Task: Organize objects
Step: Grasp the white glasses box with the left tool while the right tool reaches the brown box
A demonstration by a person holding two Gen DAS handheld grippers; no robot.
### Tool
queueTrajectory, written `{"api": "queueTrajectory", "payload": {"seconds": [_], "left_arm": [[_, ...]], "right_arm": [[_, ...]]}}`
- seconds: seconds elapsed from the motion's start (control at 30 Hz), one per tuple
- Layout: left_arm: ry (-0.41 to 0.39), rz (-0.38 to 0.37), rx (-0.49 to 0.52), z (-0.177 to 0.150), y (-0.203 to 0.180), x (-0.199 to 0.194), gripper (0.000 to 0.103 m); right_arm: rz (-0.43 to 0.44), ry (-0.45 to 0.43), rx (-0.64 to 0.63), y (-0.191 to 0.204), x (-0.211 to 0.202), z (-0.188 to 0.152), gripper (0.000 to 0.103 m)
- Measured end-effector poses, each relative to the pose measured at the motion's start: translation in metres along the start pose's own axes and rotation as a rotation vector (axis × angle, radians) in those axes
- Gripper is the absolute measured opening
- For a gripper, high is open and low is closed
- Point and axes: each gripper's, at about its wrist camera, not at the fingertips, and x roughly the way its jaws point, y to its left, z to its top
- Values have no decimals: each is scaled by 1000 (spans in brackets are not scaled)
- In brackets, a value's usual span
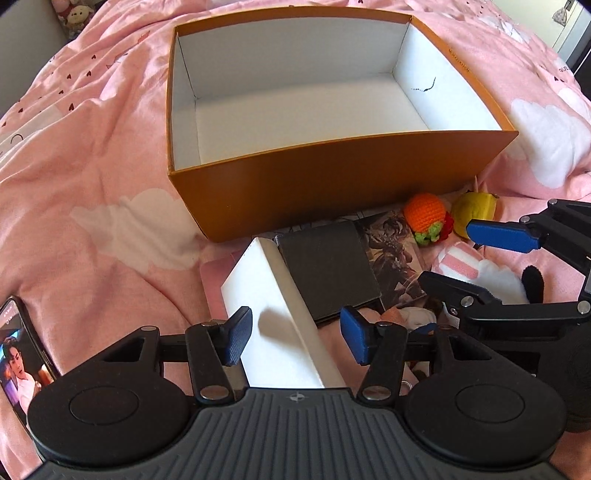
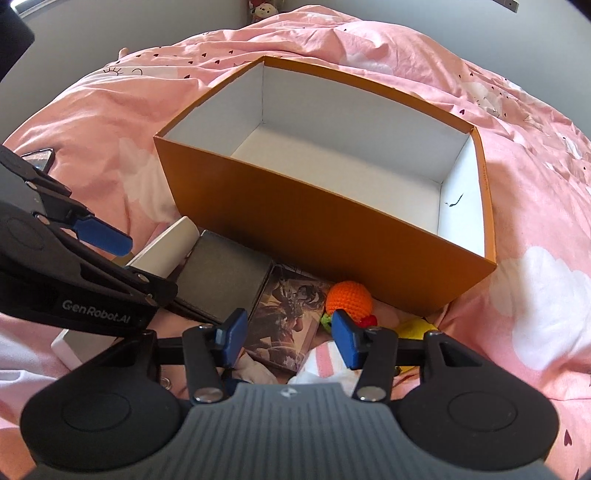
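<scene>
Pink bed (image 1: 110, 147), empty orange box (image 1: 332, 184); phone (image 1: 18, 354) clear only from left wrist; left tool (image 1: 295, 336) spread over white box (image 1: 273, 317), right tool (image 2: 286, 339) spread, empty.

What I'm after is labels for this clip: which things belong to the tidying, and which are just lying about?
For the job: orange box, white box, dark box, picture card, crochet toy, yellow toy, striped plush.
Lying about: phone, pink bedcover, stuffed toys at the far edge.
</scene>
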Motion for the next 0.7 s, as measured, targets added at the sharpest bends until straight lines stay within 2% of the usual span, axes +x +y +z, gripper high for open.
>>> {"api": "queueTrajectory", "payload": {"seconds": [0.13, 0.23, 0.33, 0.53, 0.63, 0.7], "left_arm": [[43, -11, -6, 4, 4, 9, 59], [62, -20, -1, 4, 9, 10, 52], [87, -61, -17, 3, 18, 10, 51], [124, -145, -46, -1, 38, -3, 41], [124, -130, -31, -2, 46, -13, 38], [136, -86, -8, -3, 50, -18, 34]], "right_arm": [[10, 18, -9, 0, 11, 6, 54], [25, 25, -21, 2, 17, 9, 54], [45, 29, -35, 4, 21, 13, 54], [89, 35, -43, 9, 27, 20, 55], [117, 41, -41, 11, 29, 23, 55], [146, 47, -38, 12, 30, 25, 55]]}}
